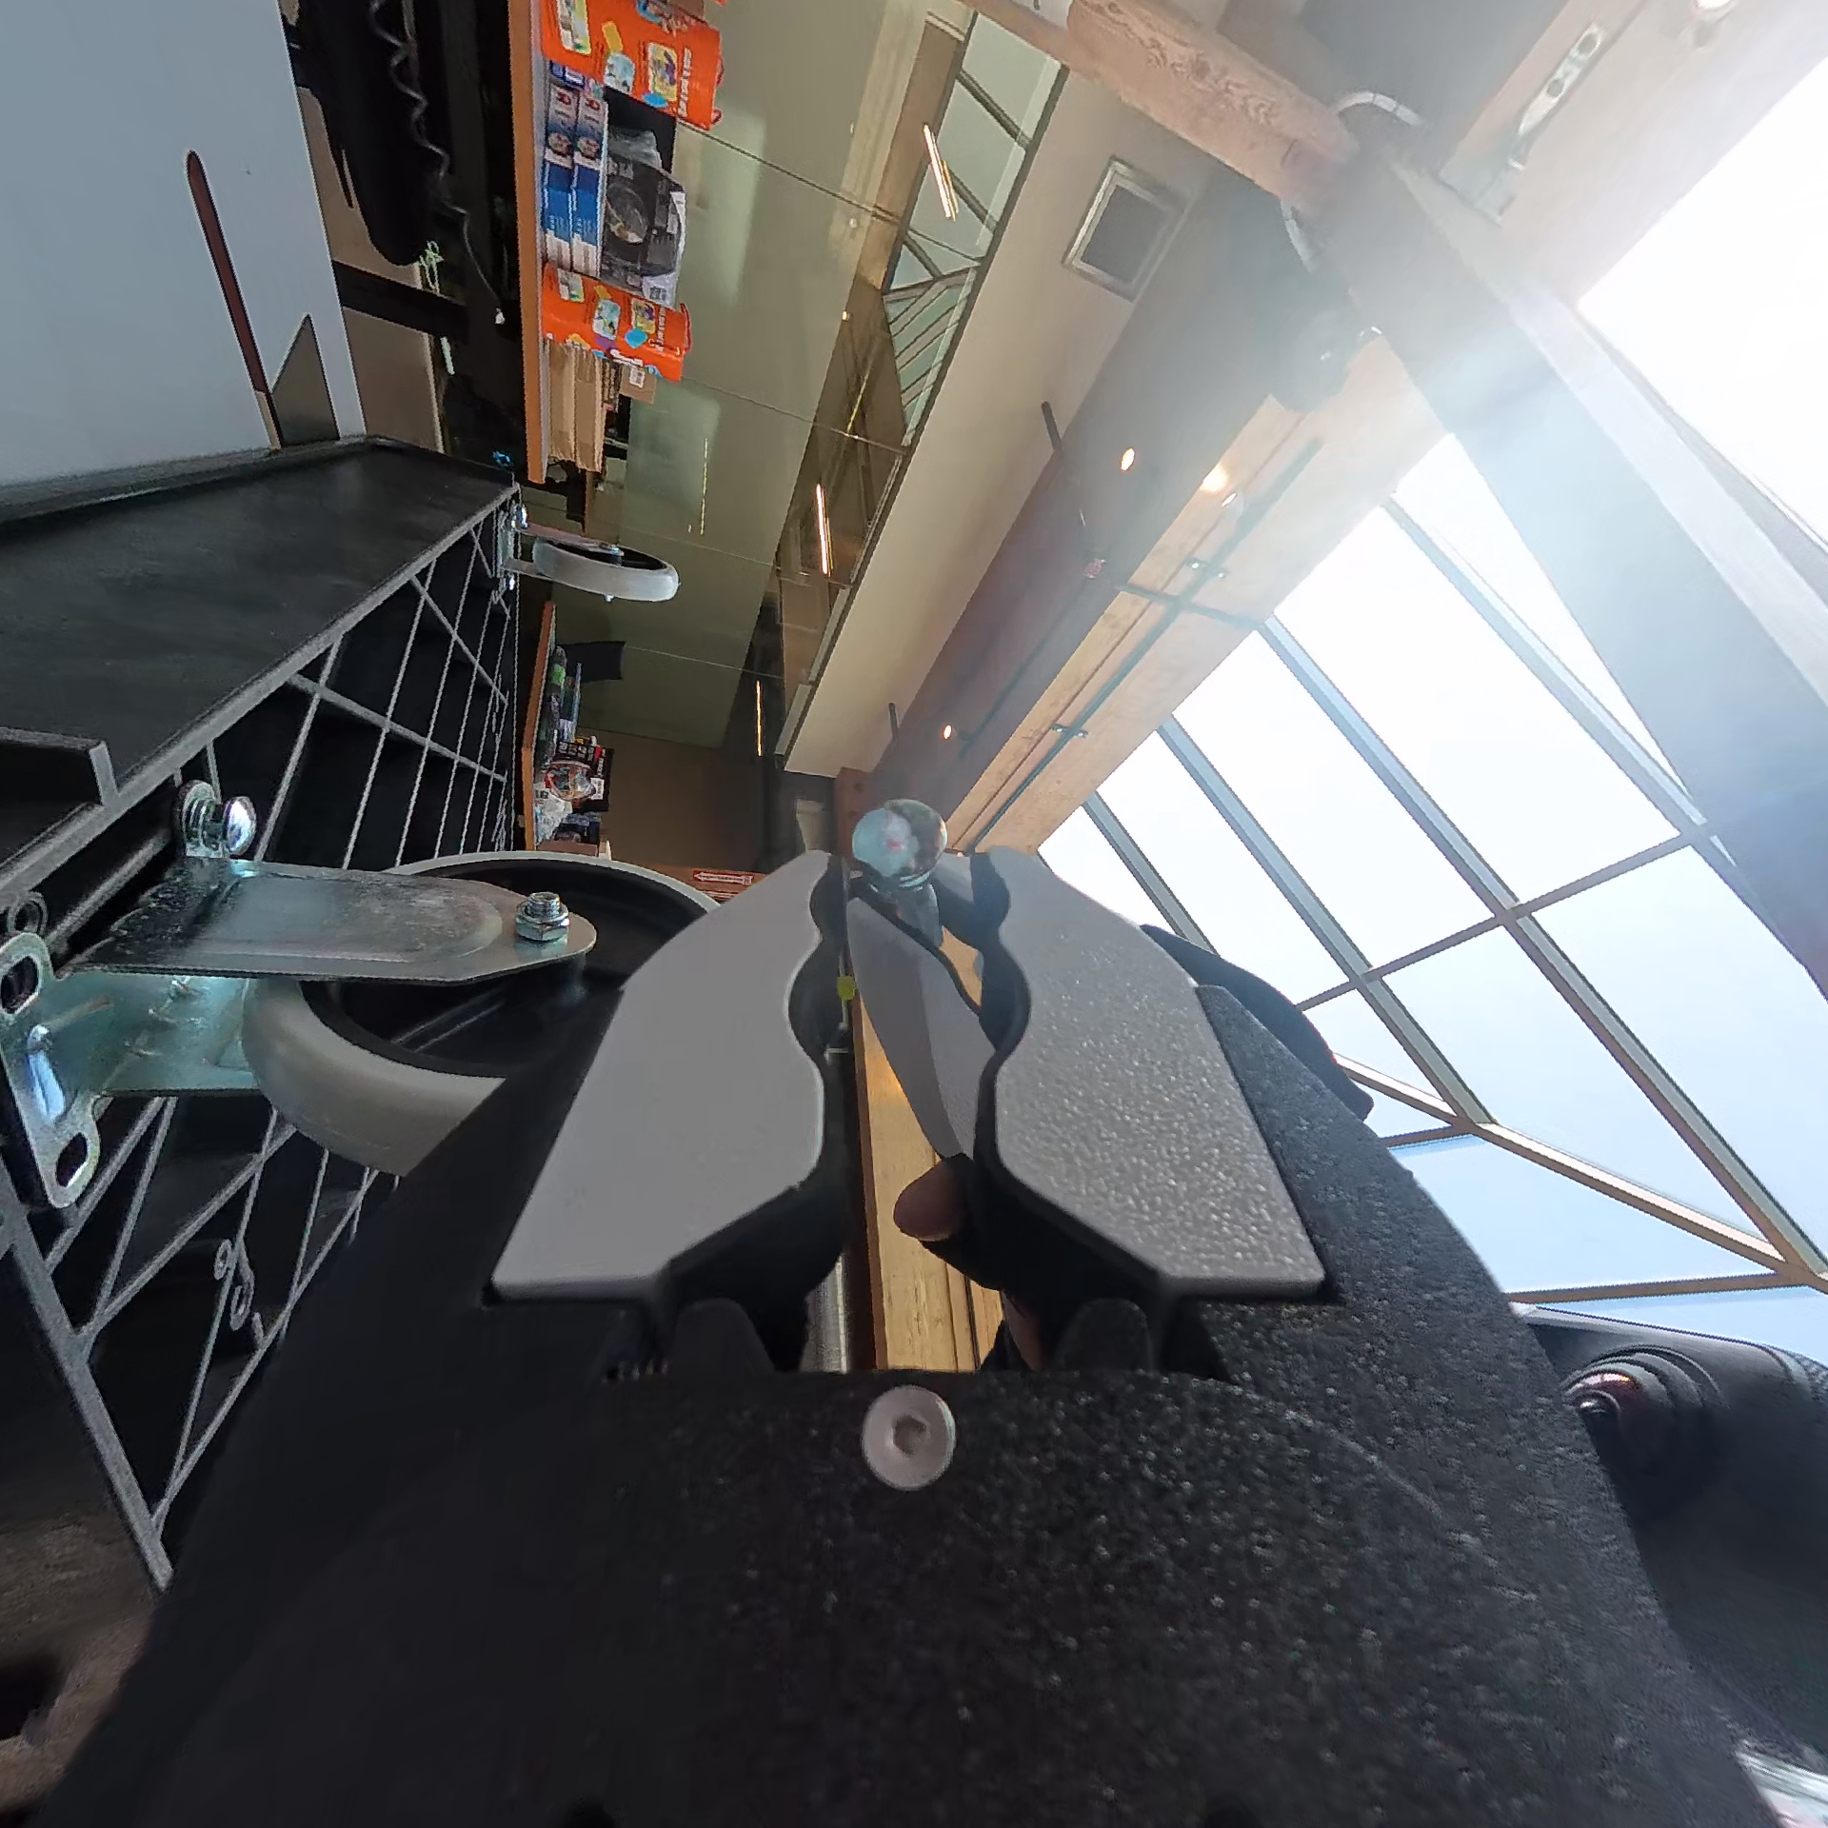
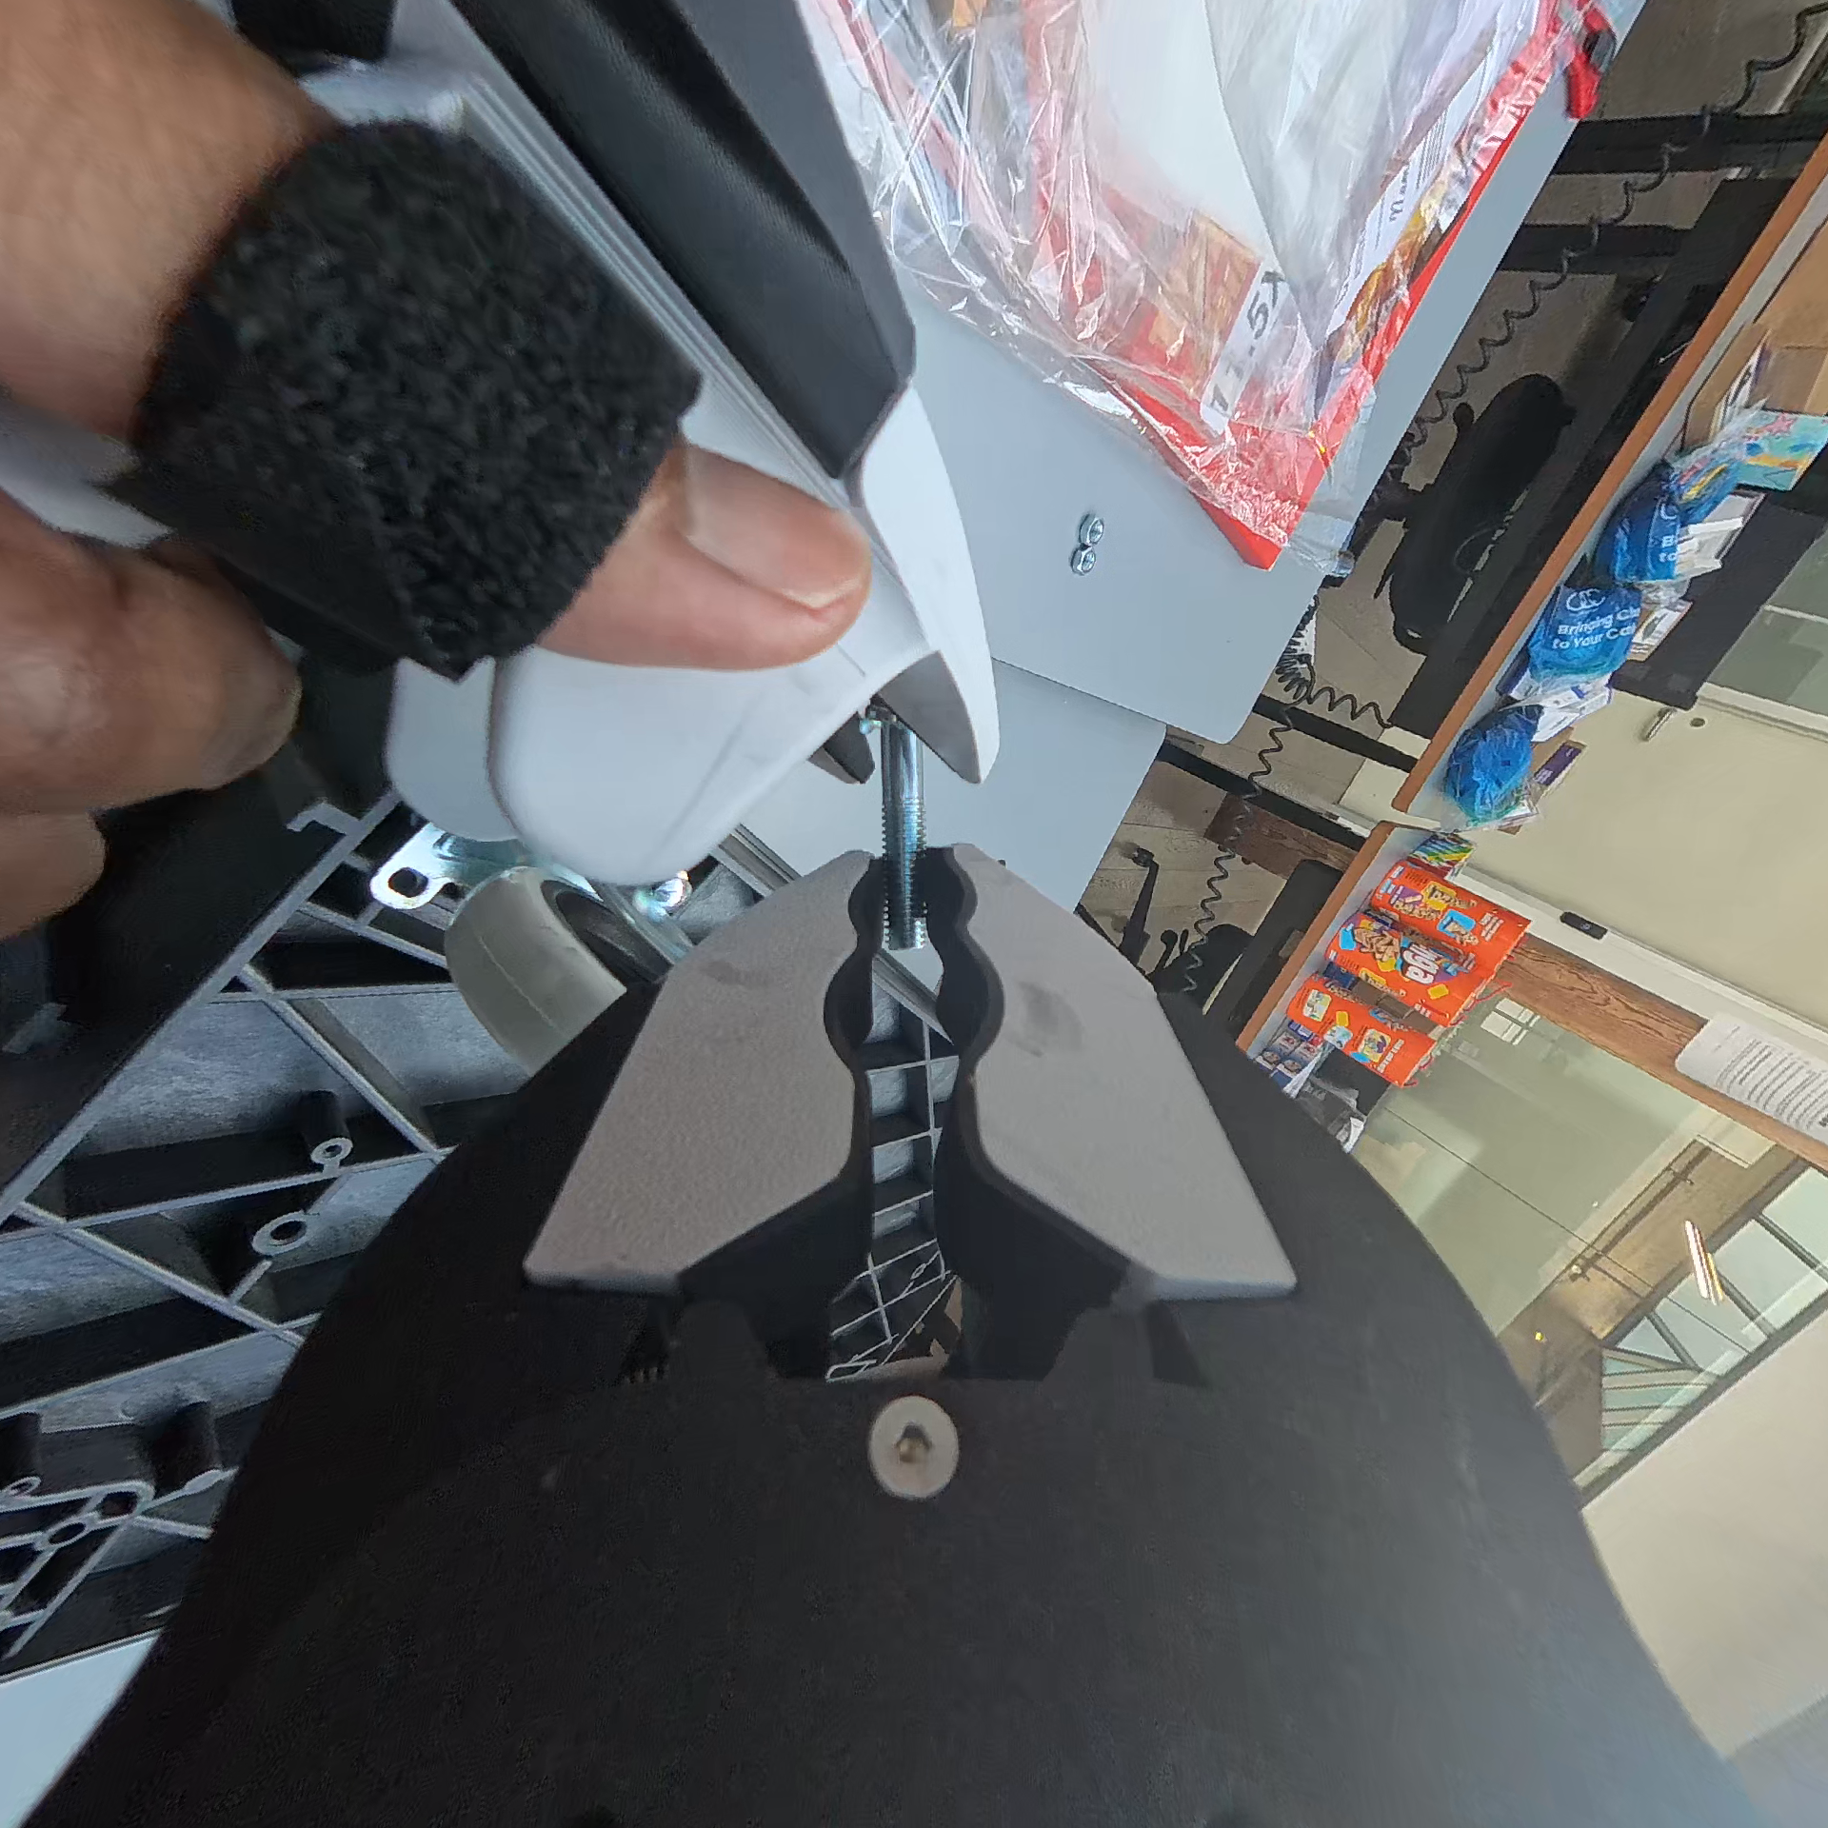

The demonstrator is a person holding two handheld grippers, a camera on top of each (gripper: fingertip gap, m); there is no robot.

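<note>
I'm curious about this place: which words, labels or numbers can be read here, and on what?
I copy out no writing; these bear it.
Orange packets: printed.
Blue bags: white print.
Plastic-wrapped red sheet: handwritten marks.
Paper sheet: too small.
Left gripper, right gripper, bolt they hold: none.

Your right hand-held gripper (image 2: pixel 910 890) and left hand-held gripper (image 2: pixel 890 737) meet tip to tip on one bolt (image 2: pixel 902 831); the caster wheel (image 2: pixel 529 955) and the ribbed cart underside (image 2: pixel 198 1138) lie to their left.
</note>
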